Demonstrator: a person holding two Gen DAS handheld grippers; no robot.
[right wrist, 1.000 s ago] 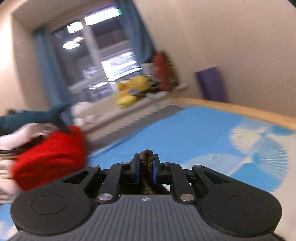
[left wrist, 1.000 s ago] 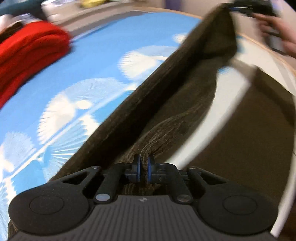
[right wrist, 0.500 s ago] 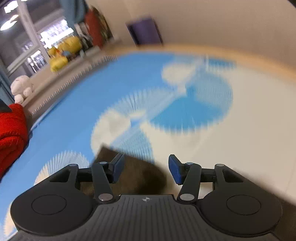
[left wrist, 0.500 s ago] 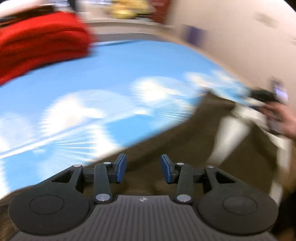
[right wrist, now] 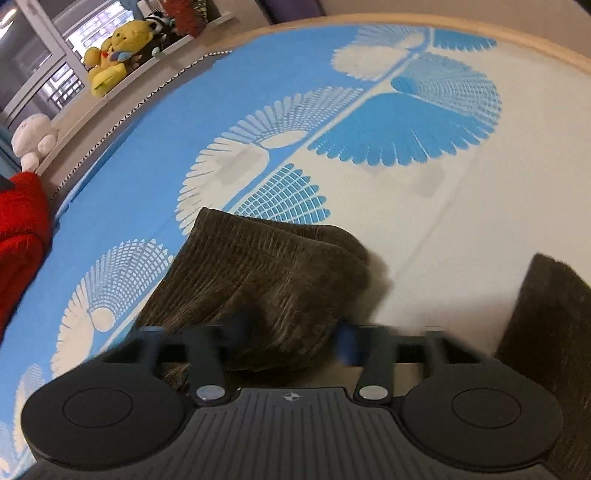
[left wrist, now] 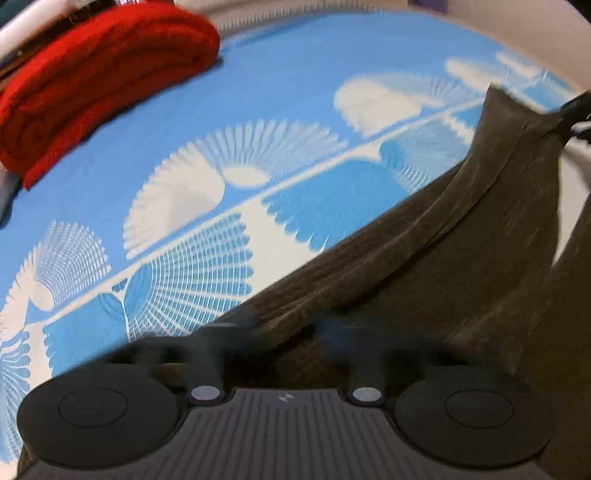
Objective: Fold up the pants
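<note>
Dark brown corduroy pants (left wrist: 424,258) lie on a blue and white patterned bed sheet (left wrist: 258,110). In the left wrist view they stretch from my left gripper (left wrist: 288,332) toward the far right. That gripper is open and blurred, just above the cloth. In the right wrist view a folded-over end of the pants (right wrist: 266,280) lies in front of my right gripper (right wrist: 291,339), which is open with the cloth between its spread fingers. Another part of the pants (right wrist: 546,325) shows at the right edge.
A folded red blanket (left wrist: 92,74) lies at the far left of the bed and shows in the right wrist view (right wrist: 18,240). Stuffed toys (right wrist: 107,55) sit on a ledge by the window. A wooden bed edge (right wrist: 480,26) runs along the far side.
Both grippers were shut on the pants and held them up. Both have opened and let go; the pants now lie on the sheet, and both grippers have dropped low over the cloth.
</note>
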